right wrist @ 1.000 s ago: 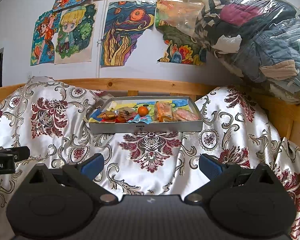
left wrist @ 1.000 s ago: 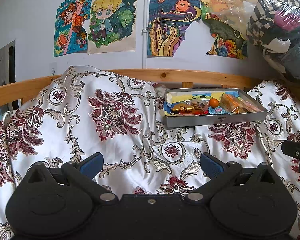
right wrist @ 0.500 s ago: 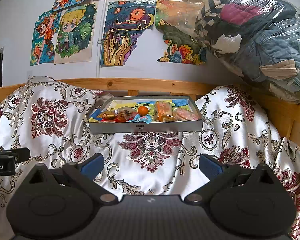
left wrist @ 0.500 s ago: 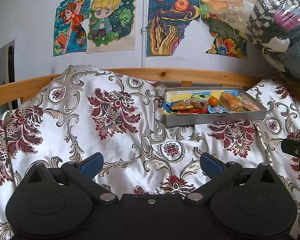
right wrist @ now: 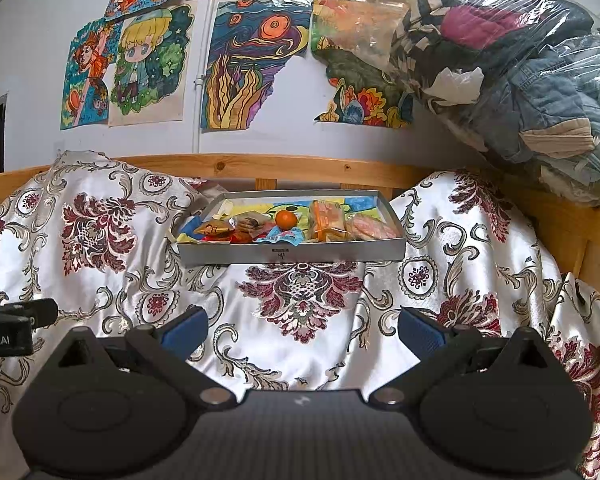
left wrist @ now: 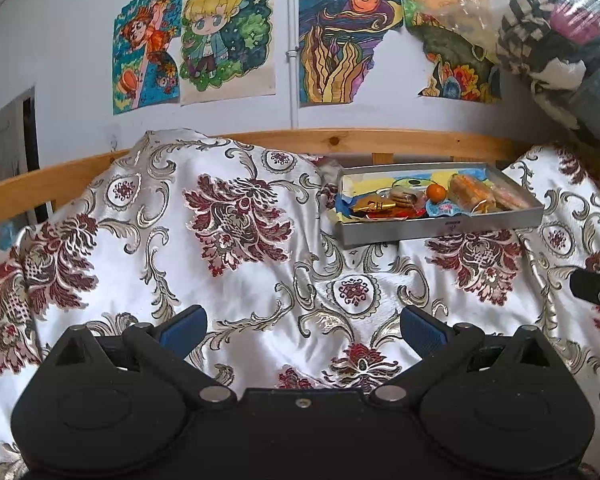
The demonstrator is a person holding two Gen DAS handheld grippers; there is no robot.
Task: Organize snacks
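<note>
L gripper (left wrist: 302,326) and R gripper (right wrist: 302,326): both w/ fingers spread wide, nothing between them, hovering over the quilt (right wrist: 300,312), well short of the tray (right wrist: 292,254). Tray sits on the quilt near the wooden rail (right wrist: 280,166), wall side. Snacks all inside it: orange (right wrist: 286,219) mid-tray, gold packet (left wrist: 374,206) and biscuits toward the L end, orange-wrapped packs (right wrist: 326,222) toward the R end, blue-white wrapper (right wrist: 284,236) at front edge. No snacks seen loose on the quilt. Judgement: gathering looks done, or sorting within the tray not yet begun; can't tell which.
</note>
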